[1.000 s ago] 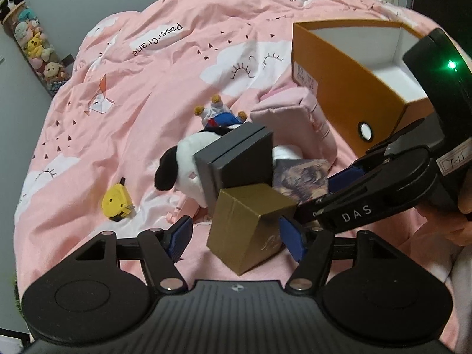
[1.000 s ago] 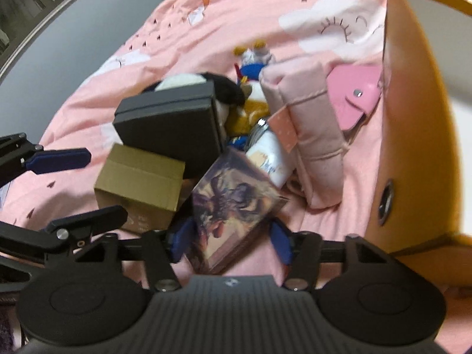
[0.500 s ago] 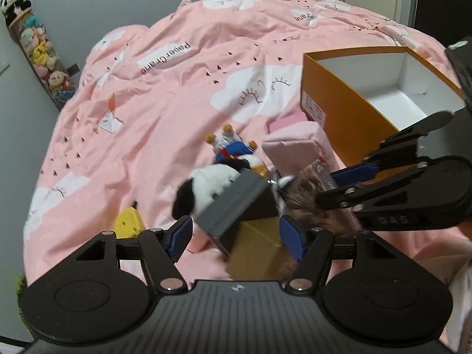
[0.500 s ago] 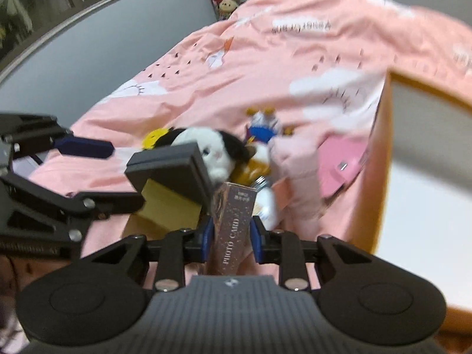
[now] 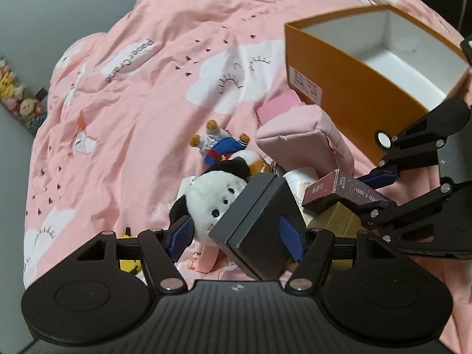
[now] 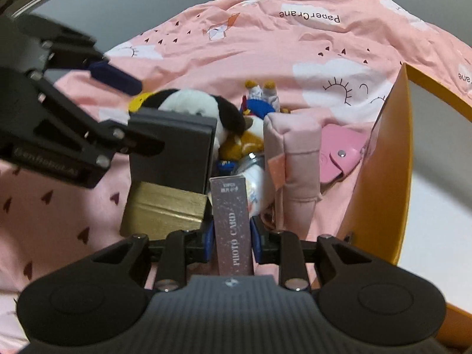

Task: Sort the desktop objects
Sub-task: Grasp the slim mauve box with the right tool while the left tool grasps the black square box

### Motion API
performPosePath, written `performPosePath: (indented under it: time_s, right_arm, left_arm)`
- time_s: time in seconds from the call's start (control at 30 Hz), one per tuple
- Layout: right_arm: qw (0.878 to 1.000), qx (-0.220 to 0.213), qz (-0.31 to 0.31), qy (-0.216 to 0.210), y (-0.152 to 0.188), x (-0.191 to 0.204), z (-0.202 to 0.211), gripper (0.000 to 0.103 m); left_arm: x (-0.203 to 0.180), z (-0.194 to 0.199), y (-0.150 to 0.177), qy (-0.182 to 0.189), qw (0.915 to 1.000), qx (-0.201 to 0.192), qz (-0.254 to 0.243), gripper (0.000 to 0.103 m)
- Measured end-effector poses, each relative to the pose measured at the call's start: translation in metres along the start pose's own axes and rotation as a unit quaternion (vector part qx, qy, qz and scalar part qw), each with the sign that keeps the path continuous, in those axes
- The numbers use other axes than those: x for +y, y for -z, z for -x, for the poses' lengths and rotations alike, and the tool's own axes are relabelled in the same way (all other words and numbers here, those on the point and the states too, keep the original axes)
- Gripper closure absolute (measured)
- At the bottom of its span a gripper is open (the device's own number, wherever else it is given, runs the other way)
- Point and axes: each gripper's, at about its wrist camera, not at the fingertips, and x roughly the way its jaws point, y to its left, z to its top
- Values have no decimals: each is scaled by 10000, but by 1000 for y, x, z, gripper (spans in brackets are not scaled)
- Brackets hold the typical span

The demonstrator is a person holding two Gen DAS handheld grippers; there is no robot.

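Between right gripper (image 6: 231, 243) pads, photo card box (image 6: 233, 227) (jaws opening)

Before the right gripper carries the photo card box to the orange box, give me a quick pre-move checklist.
1. Right gripper on the maroon "PHOTO CARD" box: ok, the box is between the pads, though the jaws are opening slightly.
2. Card box lifted off the gold cardboard box: cannot tell.
3. Open orange storage box has room: ok, the white interior in view looks empty.
4. Path to it: not ok, the pink fabric pouch stands between.
5. Left gripper out of the way: not ok, open around the dark grey lidded box, close beside the right one.
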Motion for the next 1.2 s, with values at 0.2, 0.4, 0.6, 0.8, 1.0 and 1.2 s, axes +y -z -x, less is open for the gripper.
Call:
performPosePath:
  time_s: [0.2, 0.4, 0.6, 0.8, 1.0, 1.2]
  right_arm:
    - [9994, 312, -147, 37, 15, -3, -4, 68]
    - [9979, 448, -461, 56, 27, -9, -6, 69]
    - [9992, 97, -240, 310, 19, 2, 15, 78]
    - [9990, -166, -74, 403, 3, 7, 32, 79]
    - [9982, -440, -65, 405, -12, 8, 41, 79]
    - [9978, -500, -315, 315, -19, -2, 44, 79]
  left_arm:
    - [-13, -10, -7, 180, 9973, 24, -710, 26]
    - [-16, -24, -13, 294, 9943, 320, -969, 35]
    - [-20, -20, -12, 213, 9922, 485, -1128, 44]
    - [-26, -11, -10, 210, 9906, 615, -1208, 54]
    - [-31, -4, -8, 319, 9905, 710, -1136, 59]
    - [-32, -7, -8, 671, 9880, 890, -1067, 62]
